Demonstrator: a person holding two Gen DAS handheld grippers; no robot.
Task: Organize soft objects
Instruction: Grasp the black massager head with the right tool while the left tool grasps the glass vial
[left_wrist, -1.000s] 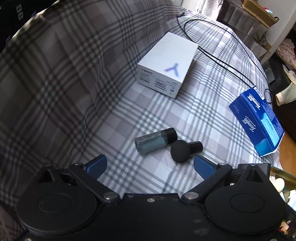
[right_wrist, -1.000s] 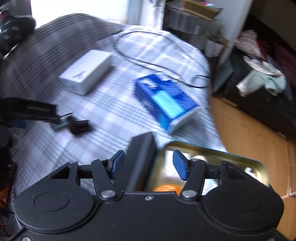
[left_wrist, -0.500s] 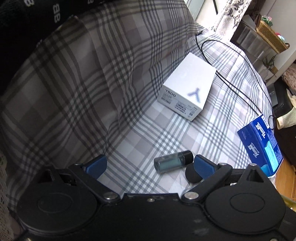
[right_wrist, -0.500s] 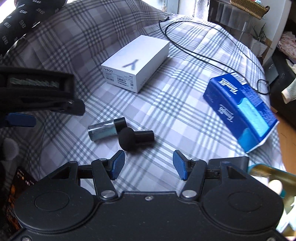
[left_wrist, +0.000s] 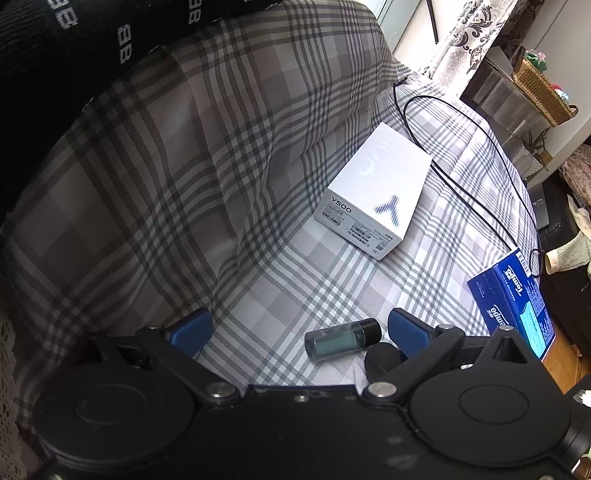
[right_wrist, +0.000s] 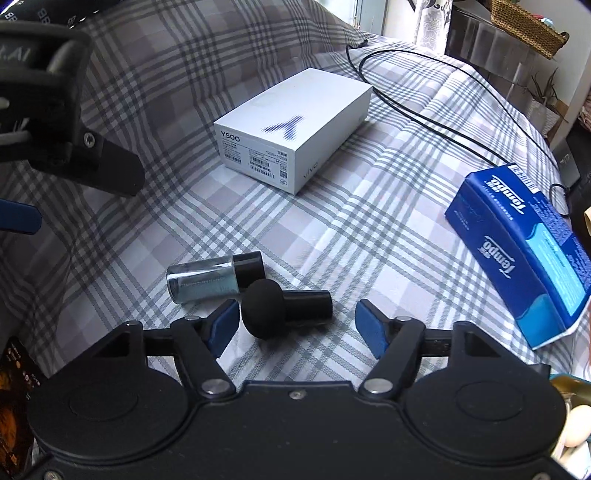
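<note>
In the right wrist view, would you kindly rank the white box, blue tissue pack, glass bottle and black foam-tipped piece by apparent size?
1. White cardboard box and blue tissue pack: alike, unranked.
2. Small glass bottle and black foam-tipped piece: alike, unranked.

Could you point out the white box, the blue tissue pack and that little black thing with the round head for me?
white box (right_wrist: 295, 110): right wrist view, on its top face.
blue tissue pack (right_wrist: 517, 240): right wrist view, on its printed top.
black round-headed piece (right_wrist: 263, 313): right wrist view, on the ball-shaped head.
</note>
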